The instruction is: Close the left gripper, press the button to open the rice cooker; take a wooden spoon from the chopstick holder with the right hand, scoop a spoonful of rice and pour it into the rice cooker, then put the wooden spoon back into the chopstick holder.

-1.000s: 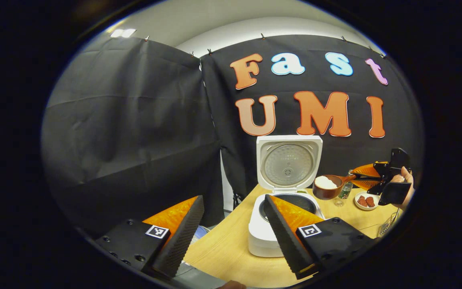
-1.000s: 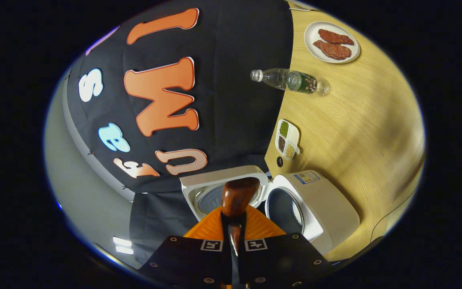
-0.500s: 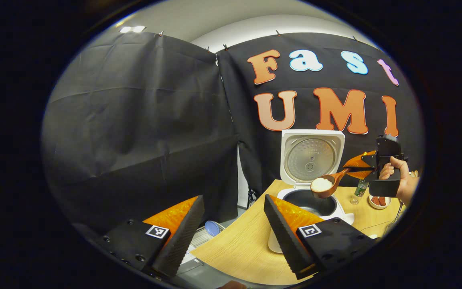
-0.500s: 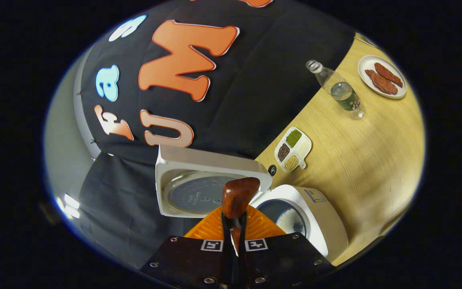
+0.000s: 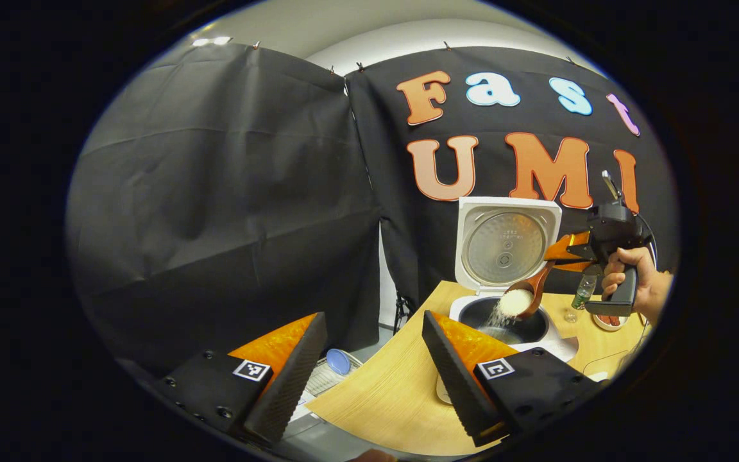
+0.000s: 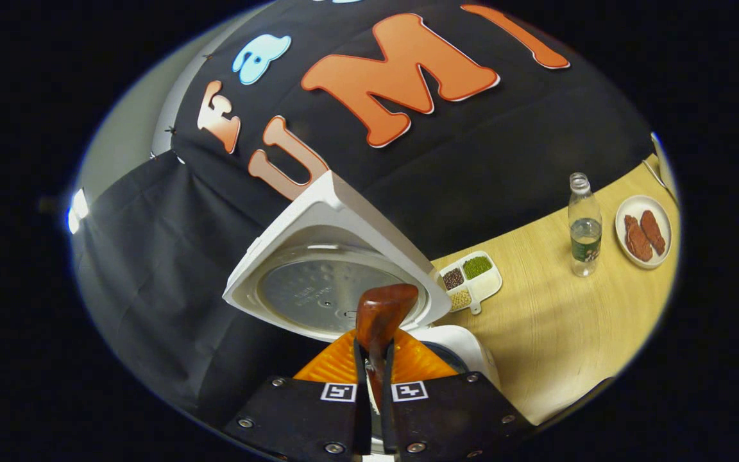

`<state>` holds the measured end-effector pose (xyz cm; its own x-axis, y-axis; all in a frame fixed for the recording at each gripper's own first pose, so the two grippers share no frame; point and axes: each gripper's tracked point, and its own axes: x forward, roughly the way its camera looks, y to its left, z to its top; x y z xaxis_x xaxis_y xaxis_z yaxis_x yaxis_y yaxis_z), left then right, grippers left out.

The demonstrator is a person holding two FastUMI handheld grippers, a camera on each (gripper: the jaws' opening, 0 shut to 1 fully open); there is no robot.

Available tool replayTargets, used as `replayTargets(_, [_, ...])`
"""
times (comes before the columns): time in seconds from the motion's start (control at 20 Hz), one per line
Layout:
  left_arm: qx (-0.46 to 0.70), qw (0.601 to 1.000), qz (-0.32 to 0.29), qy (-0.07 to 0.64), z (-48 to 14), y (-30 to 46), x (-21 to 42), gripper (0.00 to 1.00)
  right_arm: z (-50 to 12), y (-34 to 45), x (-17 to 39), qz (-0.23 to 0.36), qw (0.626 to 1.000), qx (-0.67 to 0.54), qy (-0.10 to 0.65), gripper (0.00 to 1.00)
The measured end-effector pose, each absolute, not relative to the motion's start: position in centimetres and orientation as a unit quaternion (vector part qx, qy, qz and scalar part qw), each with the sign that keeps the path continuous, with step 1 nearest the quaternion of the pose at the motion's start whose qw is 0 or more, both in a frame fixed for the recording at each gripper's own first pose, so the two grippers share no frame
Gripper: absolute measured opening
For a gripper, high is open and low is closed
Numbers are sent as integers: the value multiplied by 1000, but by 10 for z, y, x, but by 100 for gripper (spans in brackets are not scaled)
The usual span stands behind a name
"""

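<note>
One wooden spoon [image 5: 532, 290] tipping rice [image 5: 514, 301], rice cooker [image 5: 504, 256] open

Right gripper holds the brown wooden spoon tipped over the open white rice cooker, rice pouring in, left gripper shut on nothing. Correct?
One error: the left gripper is open, its fingers spread wide apart in the left gripper view. The rest holds: there the right gripper grips the brown wooden spoon, tipped over the open white rice cooker, with rice falling into the pot.

Bench layout, right gripper view
Rice cooker [image 6: 466, 346] at 6 o'clock on bench [image 6: 555, 333]; divided dish [image 6: 472, 279] just behind; bottle [image 6: 584, 228], plate [image 6: 644, 231] at 3.
</note>
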<state>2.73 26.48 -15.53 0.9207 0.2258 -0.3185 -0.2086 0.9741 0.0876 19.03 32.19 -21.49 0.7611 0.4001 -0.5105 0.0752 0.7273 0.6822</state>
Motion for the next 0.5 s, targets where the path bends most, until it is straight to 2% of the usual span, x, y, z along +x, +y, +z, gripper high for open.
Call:
replayTargets(0.2, [24,981,101,165,-157,260,33,100,-210,324,190,98,896,282,328,5])
replayTargets(0.25, [24,981,101,164,-157,259,34,97,-205,324,192,103,904,265,320,6])
replayTargets(0.3, [23,981,100,164,-158,258,34,100,-202,324,193,103,910,253,313,6])
replayTargets(0.45, [22,981,98,167,-159,255,33,100,-190,325,197,109,919,236,296,6])
replayTargets(0.5, [23,981,97,165,-157,255,32,97,-185,325,199,111,924,226,290,6])
